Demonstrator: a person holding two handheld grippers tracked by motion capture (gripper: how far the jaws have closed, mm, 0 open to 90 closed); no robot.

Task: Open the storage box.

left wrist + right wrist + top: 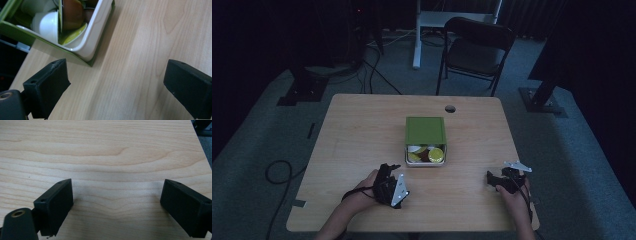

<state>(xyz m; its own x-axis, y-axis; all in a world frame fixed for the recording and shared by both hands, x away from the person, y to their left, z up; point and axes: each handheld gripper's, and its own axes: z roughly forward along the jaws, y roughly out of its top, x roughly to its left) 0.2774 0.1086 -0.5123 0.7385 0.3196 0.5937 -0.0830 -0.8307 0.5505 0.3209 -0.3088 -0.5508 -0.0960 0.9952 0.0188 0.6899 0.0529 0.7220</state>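
High view: the green-lidded white box of capsules (425, 142) sits nearer the left tongs (393, 186); both left and right tongs (502, 178) gape apart, empty, on the pale wooden tabletop (362, 130).

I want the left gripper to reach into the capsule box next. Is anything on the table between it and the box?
Nothing visible: bare table lies between the open left gripper and the box. A green lid covers its far part.
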